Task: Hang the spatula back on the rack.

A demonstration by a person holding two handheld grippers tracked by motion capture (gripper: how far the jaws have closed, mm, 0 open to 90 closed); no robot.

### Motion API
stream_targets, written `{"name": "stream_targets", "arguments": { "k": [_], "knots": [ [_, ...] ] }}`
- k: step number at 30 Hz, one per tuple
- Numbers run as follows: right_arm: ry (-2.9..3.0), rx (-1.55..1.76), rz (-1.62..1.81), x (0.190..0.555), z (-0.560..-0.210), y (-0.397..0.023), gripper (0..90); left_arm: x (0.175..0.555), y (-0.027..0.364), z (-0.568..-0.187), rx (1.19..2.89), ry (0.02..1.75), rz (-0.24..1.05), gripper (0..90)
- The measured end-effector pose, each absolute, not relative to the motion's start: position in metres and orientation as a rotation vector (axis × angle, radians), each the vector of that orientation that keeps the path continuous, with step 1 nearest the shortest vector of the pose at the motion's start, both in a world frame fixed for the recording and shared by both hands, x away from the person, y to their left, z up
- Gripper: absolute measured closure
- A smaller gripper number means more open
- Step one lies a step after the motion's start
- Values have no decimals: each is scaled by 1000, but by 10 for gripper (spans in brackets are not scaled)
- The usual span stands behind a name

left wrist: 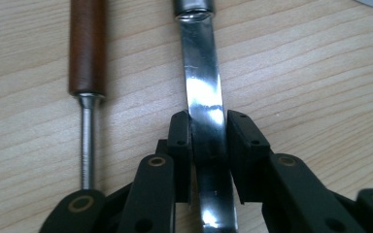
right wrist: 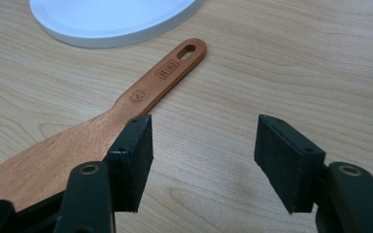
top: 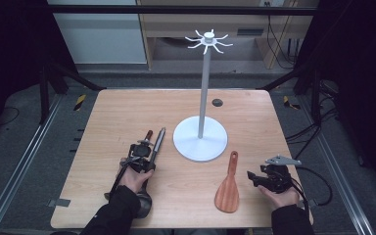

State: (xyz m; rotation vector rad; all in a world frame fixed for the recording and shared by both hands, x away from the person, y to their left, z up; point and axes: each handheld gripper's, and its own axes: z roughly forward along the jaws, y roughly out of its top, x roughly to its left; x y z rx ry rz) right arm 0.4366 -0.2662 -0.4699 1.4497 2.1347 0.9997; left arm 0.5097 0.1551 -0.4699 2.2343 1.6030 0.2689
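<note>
High view: your left tool (top: pixel 146 155) sits at the lower left of the frame, over two long utensils lying side by side on the table (top: pixel 127 112), a wooden-handled utensil (top: pixel 148 135) and a shiny metal one (top: pixel 158 142) just to its right. Your right tool (top: pixel 257 178) rests at the lower right, just beside the wooden spatula (top: pixel 228 188), which lies with its blade toward the bottom edge. A white stand (top: pixel 200 139) with a round base, a tall pole and hooks on top rises at centre. The table is pale wood with a small dark disc (top: pixel 217 102) near its far edge; past it are dark floor, metal rails, cables and a light wooden cabinet.

Left gripper view: your left tool (left wrist: pixel 209 141) is nearly closed around the flat metal utensil (left wrist: pixel 203 92); the pads look to be just touching its edges. The wooden-handled utensil (left wrist: pixel 87 48) lies apart at upper left.

Right gripper view: your right tool (right wrist: pixel 204 160) is released, jaws wide, gripping nothing. Its left pad stands in front of the wooden spatula (right wrist: pixel 145 92); contact cannot be told. The handle bears a stamped round mark and a small boxed mark, too small to read. The white stand's base (right wrist: pixel 111 19) fills the upper left.
</note>
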Motion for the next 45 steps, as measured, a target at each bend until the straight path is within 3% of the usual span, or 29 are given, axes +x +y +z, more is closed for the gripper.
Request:
{"name": "stream_targets", "arguments": {
  "k": [9, 23, 45],
  "knots": [
    [2139, 1451, 997, 437, -470, -266, 392, 511, 162, -469, 2226, 1608, 235, 745],
    [2140, 1453, 998, 437, -470, -266, 396, 497, 169, -458, 2262, 1475, 223, 745],
    [2135, 1460, 1004, 437, -469, -267, 405, 474, 186, -431, 2166, 1350, 276, 747]
  ]
}}
